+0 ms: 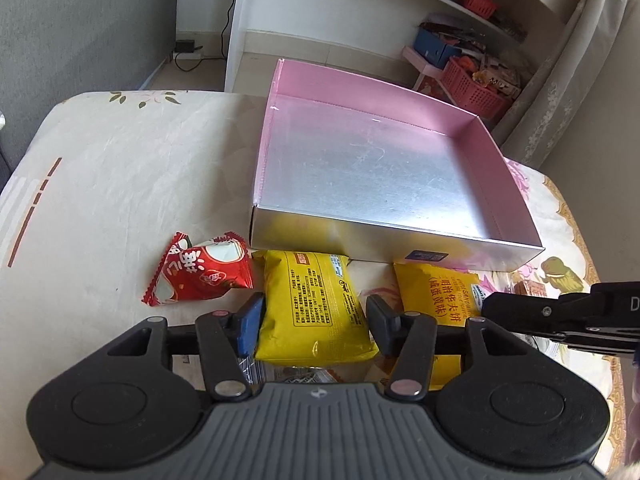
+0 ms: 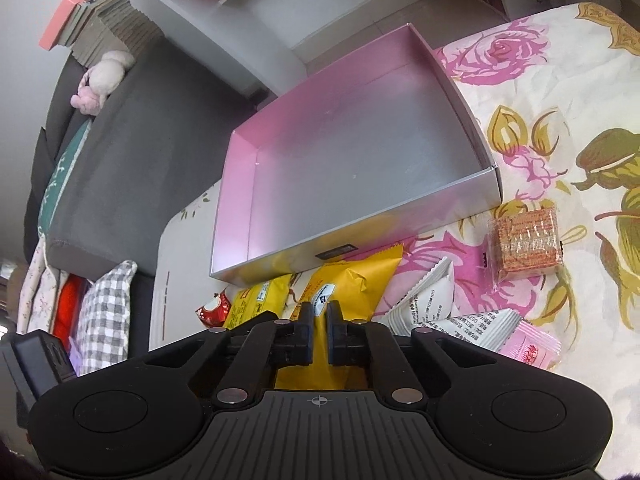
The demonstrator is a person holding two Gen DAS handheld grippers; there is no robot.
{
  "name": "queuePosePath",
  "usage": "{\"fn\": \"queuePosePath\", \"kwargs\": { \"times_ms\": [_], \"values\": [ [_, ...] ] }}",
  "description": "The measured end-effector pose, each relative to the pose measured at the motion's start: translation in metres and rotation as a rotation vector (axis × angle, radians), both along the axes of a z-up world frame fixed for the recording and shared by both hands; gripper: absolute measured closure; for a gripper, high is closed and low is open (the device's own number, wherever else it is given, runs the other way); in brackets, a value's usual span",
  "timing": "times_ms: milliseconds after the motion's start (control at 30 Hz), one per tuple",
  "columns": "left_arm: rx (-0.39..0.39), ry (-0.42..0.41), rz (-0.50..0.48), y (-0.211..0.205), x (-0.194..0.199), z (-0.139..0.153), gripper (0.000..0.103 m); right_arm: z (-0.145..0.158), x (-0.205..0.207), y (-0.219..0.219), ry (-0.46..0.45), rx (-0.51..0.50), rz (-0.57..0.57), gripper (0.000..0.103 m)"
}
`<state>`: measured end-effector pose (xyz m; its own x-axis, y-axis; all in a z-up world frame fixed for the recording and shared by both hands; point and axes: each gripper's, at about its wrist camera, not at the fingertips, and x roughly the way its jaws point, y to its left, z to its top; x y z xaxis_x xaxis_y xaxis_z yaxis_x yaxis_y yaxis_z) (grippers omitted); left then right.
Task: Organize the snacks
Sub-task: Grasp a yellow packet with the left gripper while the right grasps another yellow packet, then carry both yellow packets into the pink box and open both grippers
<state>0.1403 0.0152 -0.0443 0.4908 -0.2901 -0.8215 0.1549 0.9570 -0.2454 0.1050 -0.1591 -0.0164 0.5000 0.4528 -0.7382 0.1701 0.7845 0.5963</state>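
A shallow pink-walled box (image 1: 496, 196) with a silver floor lies open and holds nothing; it also shows in the right wrist view (image 2: 240, 168). In front of it lie a red snack pack (image 1: 200, 276) and two yellow packs. My left gripper (image 1: 316, 322) is open, with its fingers on either side of the left yellow pack (image 1: 316, 304). My right gripper (image 2: 319, 320) is shut on the right yellow pack (image 2: 352, 280), which also shows in the left wrist view (image 1: 436, 288). The right gripper's tip (image 1: 560, 316) enters the left wrist view from the right.
A wrapped wafer block (image 2: 528, 240), white packets (image 2: 428, 300) and a pink packet (image 2: 528, 348) lie on the flowered cloth (image 2: 580, 92) to the right. A grey sofa (image 2: 132, 140) stands on the left. White shelves with pink baskets (image 1: 476, 88) stand behind.
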Motion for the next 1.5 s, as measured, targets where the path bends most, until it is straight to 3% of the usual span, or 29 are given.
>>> {"fn": "queuePosePath", "kwargs": {
  "times_ms": [100,267,467,633,733,1100,1333,1500],
  "values": [
    [0.007,-0.002,0.010,0.001,-0.003,0.002,0.055,-0.003,0.001,0.001,0.024,0.006,0.000,0.090],
    [-0.030,0.006,0.028,0.005,-0.009,0.007,0.059,-0.011,0.004,0.011,0.054,0.017,0.007,0.057],
    [-0.044,0.013,0.060,0.013,-0.013,0.011,0.062,-0.015,0.006,0.038,0.041,-0.076,0.036,0.050],
    [-0.088,0.023,0.072,0.021,-0.014,0.014,0.063,-0.014,0.002,0.047,-0.007,-0.170,0.054,0.065],
    [-0.119,0.020,0.077,0.024,-0.017,0.019,0.063,-0.012,0.000,0.041,-0.003,-0.147,0.054,0.071],
    [-0.185,-0.051,0.072,0.032,-0.029,0.047,0.063,0.024,-0.016,0.006,-0.071,0.007,-0.018,0.072],
    [-0.153,-0.125,0.035,0.018,-0.008,0.050,0.063,0.043,0.000,-0.020,-0.169,-0.052,-0.080,0.072],
    [-0.117,-0.179,0.012,0.001,0.022,0.041,0.063,0.038,0.023,-0.032,-0.259,-0.114,-0.061,0.071]
  ]
}}
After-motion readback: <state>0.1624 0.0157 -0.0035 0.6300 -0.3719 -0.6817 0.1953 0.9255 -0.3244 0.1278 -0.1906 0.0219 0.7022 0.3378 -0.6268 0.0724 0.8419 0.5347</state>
